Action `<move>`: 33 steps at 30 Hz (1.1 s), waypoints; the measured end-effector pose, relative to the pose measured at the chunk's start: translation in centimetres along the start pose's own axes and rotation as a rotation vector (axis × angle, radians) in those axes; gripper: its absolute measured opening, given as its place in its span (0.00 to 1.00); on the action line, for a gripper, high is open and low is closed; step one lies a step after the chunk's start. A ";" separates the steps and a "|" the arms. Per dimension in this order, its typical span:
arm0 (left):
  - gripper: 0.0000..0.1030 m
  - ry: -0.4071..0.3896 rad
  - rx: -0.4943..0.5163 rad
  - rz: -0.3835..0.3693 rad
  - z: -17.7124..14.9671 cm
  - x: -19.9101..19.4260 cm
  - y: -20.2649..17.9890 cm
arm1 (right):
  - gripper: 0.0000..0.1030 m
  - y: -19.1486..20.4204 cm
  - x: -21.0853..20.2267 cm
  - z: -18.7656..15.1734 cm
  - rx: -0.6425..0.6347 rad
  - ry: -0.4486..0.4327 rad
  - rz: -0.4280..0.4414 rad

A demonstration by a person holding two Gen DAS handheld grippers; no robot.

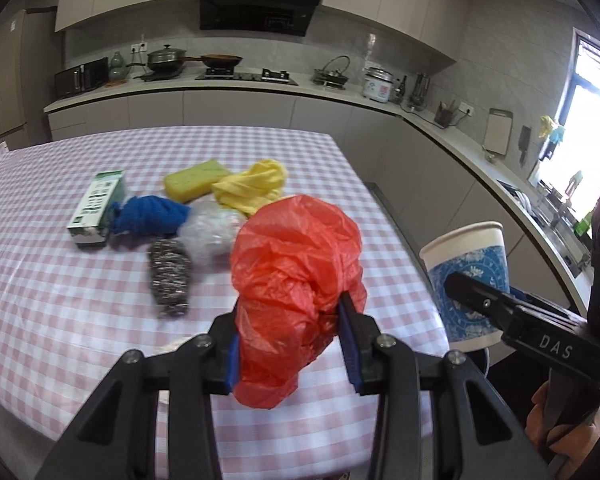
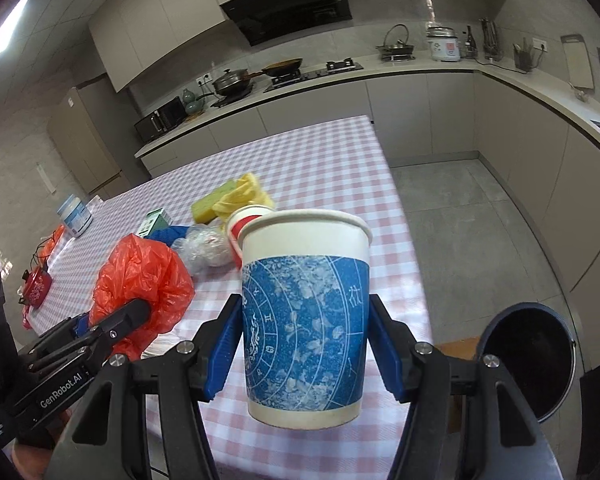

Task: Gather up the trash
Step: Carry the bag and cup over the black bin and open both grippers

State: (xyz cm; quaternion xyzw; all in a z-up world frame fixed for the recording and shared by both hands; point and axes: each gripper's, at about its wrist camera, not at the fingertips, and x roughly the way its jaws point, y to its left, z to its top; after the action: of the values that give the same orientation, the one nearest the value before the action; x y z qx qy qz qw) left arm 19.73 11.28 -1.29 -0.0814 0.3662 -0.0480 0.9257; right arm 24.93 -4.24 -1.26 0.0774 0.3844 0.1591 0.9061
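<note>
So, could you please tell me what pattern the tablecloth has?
The tablecloth is a pink-and-white gingham check, clearest in the left wrist view.

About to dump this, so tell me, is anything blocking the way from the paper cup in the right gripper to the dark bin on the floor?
Nothing visible does. The paper cup is held above the table edge, and the open bin sits lower right with bare floor around it.
</note>
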 end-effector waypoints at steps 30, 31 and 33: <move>0.40 0.225 0.253 -0.288 -2.8 10.2 -24.9 | 0.61 -30.0 -9.3 -6.8 0.426 -0.011 -0.312; 0.40 0.232 0.263 -0.283 -3.2 10.7 -25.5 | 0.61 -30.7 -9.1 -7.1 0.432 -0.001 -0.314; 0.40 0.252 0.269 -0.281 -3.8 11.7 -26.6 | 0.61 -31.9 -8.4 -7.5 0.437 0.017 -0.314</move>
State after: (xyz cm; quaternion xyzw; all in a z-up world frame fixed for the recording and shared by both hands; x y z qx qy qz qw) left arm 24.87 -17.00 -6.91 -0.0011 0.4544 -0.2345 0.8594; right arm 21.33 -36.91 -9.13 0.2093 0.4246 -0.0698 0.8781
